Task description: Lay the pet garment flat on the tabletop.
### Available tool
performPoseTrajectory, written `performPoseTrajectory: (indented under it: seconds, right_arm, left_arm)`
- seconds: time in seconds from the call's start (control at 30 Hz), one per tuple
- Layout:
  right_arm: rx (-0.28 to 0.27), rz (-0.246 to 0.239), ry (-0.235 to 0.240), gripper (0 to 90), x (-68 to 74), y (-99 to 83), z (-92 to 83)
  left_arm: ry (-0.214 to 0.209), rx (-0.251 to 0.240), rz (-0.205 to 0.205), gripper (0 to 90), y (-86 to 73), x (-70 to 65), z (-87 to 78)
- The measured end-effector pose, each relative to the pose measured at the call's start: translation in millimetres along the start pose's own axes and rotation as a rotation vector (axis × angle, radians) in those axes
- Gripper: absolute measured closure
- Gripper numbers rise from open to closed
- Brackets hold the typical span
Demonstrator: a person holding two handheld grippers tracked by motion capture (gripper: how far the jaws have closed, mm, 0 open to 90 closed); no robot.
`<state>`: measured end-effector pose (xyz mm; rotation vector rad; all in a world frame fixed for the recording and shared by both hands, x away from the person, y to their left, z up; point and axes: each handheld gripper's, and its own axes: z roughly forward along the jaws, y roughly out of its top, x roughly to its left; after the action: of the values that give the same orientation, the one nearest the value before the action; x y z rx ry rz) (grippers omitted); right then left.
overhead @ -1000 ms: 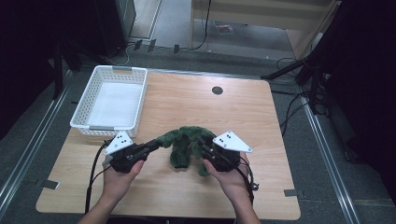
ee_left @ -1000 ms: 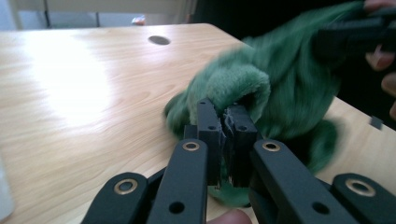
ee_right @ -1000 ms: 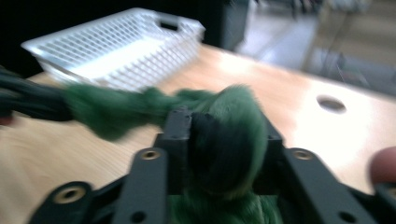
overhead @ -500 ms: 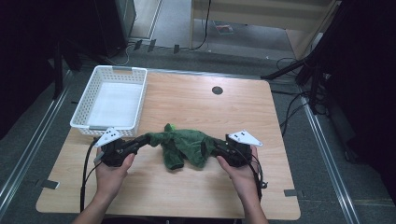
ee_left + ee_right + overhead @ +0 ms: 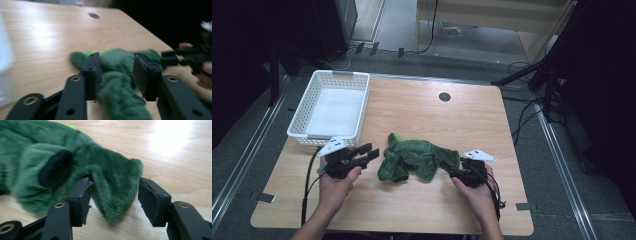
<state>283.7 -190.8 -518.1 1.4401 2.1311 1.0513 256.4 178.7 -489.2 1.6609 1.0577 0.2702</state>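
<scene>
Crumpled green fleece garment (image 5: 417, 159) lies on the wooden table (image 5: 427, 115), long axis running left to right. Left gripper (image 5: 364, 153) and right gripper (image 5: 113, 197) flank its ends, jaws spread.

The fuzzy garment (image 5: 419, 159) is dark green with a bright lime-green patch at its far edge and a black ribbed cuff (image 5: 56, 168). It lies on a light wood-grain tabletop (image 5: 422, 112) with a dark round hole (image 5: 444, 96), beside a white lattice-walled basket (image 5: 332, 107). Both grippers have black jaws and pale grey top plates.
</scene>
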Motion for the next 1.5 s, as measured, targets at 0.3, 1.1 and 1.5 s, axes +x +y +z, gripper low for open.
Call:
performPoseTrajectory:
  seconds: [0.3,1.1,1.5]
  right_arm:
    - [-0.095,0.007,0.020,84.8,-0.2,-10.3,-8.8]
    - [-0.547,-0.130,0.030,90.0,33.4,43.9,-153.2]
    - [-0.261,-0.069,0.339,51.5,36.7,18.0,-80.7]
  left_arm:
    - [-0.035,0.101,0.106,44.3,-3.8,-32.5,37.1]
    - [-0.351,0.109,0.227,78.4,8.9,-92.0,58.4]
    - [-0.145,0.075,0.007,78.7,2.7,-34.1,39.9]
